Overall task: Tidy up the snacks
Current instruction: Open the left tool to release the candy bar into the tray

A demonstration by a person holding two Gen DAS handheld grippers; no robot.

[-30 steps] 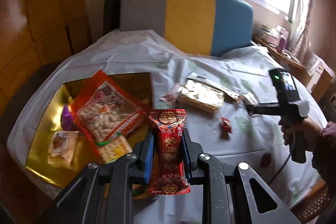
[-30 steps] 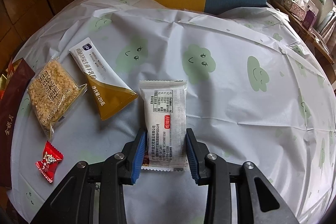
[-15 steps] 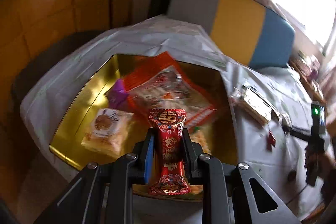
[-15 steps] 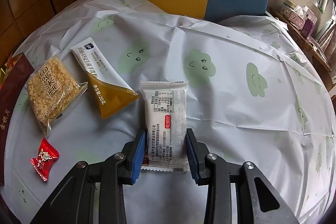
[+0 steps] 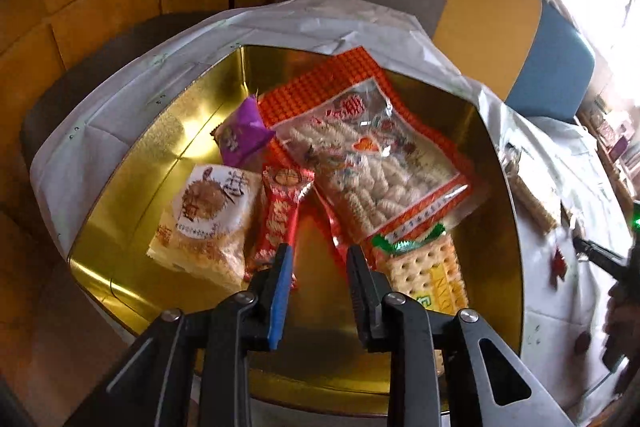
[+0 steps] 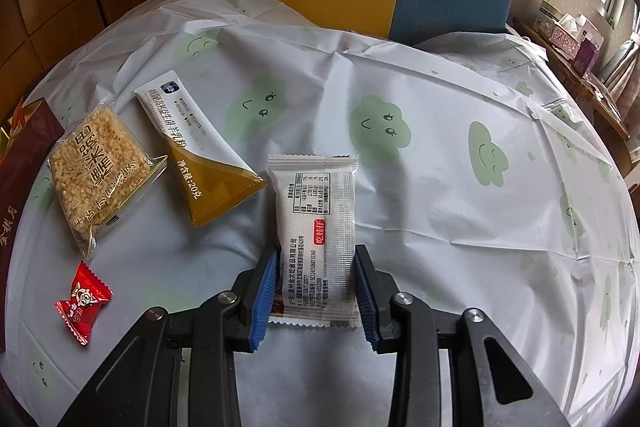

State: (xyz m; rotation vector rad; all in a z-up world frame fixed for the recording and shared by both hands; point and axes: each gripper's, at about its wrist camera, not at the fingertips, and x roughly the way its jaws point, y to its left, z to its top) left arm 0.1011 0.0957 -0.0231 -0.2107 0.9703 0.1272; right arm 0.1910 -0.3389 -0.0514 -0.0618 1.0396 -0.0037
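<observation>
my left gripper hangs released over the gold tray, the red packet lying inside. my right gripper clenches a white packet; a sachet near the tablecloth's left edge reads "20克".

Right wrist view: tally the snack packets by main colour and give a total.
White: 2, the white packet in the right gripper and the white-and-gold sachet.
Clear, rice-filled: 1, the rice cake.
Red: 1, the red candy.
Total: 4.

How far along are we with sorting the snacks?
Done: gold tin tray holds about five packets, including the red patterned wrapper; left claw is open. In hand: right claw grips the white packet. Left: rice cake, white-and-mustard sachet, red candy.
</observation>
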